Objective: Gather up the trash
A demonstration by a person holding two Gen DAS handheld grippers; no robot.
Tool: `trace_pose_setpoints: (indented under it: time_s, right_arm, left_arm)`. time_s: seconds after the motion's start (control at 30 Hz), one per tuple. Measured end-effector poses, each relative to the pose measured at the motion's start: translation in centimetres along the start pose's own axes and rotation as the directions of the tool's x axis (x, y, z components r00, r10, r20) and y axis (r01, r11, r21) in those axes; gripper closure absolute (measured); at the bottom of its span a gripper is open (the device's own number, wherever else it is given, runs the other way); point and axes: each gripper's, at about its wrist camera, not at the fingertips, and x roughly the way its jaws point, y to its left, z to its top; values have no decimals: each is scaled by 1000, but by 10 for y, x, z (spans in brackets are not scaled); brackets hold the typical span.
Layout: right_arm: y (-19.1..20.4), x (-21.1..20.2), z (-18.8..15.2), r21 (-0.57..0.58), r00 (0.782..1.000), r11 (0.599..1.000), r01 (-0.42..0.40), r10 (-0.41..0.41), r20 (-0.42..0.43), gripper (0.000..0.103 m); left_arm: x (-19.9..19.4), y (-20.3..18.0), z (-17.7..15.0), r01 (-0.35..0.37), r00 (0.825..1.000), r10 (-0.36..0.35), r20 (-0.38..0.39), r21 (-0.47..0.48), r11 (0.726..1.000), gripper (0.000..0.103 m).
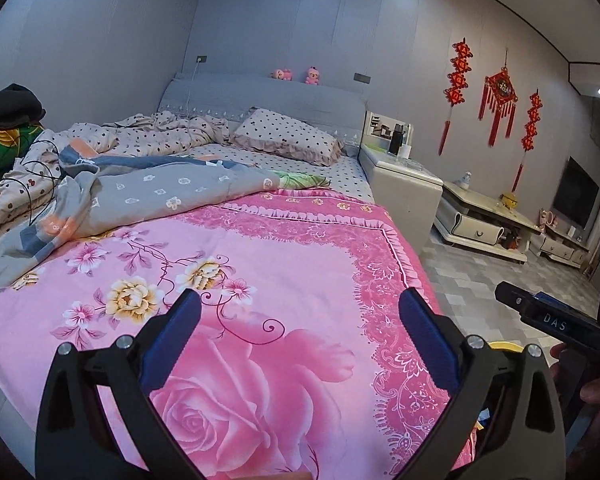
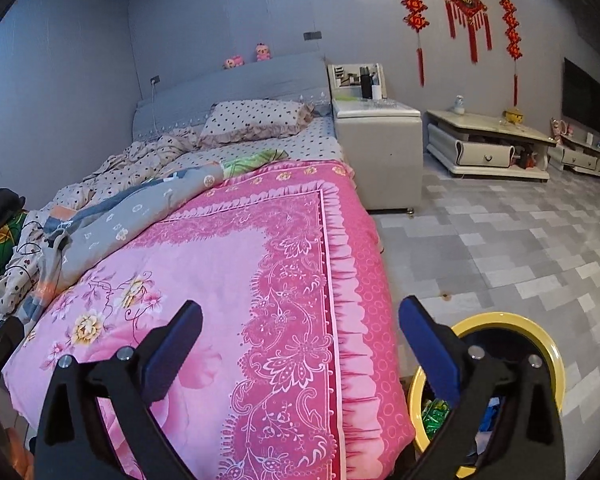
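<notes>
The left gripper (image 1: 300, 304) hangs over the foot of the bed, its blue-padded jaws spread wide with nothing between them; only the pink floral quilt (image 1: 260, 264) shows in the gap. Ahead of it and to its left lies a crumpled grey blanket (image 1: 148, 188), and further ahead a polka-dot pillow (image 1: 288, 136) rests against the headboard. Off to its right, a finger of the right gripper (image 1: 540, 312) pokes into the left wrist view, held by a hand (image 1: 580, 380) at the frame's edge.

The right gripper (image 2: 300, 308) also stands fully apart and empty, straddling the quilt's right edge. Just below its right finger, on the tiled floor (image 2: 500, 240) beside the bed, sits the yellow-rimmed trash bin (image 2: 500, 318) (largely hidden behind the gripper's black frame). Inside it, green and blue wrappers (image 2: 434, 416) are visible. Well ahead and to the right, a white nightstand (image 2: 380, 152) touches the bed's side, with a low TV cabinet (image 2: 488, 148) beyond it and red hanging ornaments (image 2: 464, 4) on the wall above.
</notes>
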Motion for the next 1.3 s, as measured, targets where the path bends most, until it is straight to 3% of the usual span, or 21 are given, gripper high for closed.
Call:
trace_pose_setpoints:
  time_s: [0.23,0.7,1.3]
  right_arm:
    - [2,-26,-17,8,993,998,65,-66,102,8]
    - [18,-46,-43,-28,978,994,106,-99,181,8]
    - [15,-42,-48,-11,981,994,104,-101,163,8]
  left_arm:
    - [-28,-4,-3,3,999,-3,47,-3,1000,8]
    - [-51,-18,-9,49,996,-49,69,15,999,8]
    - [-46,-21,-11,56,997,-56,53,0,998,8]
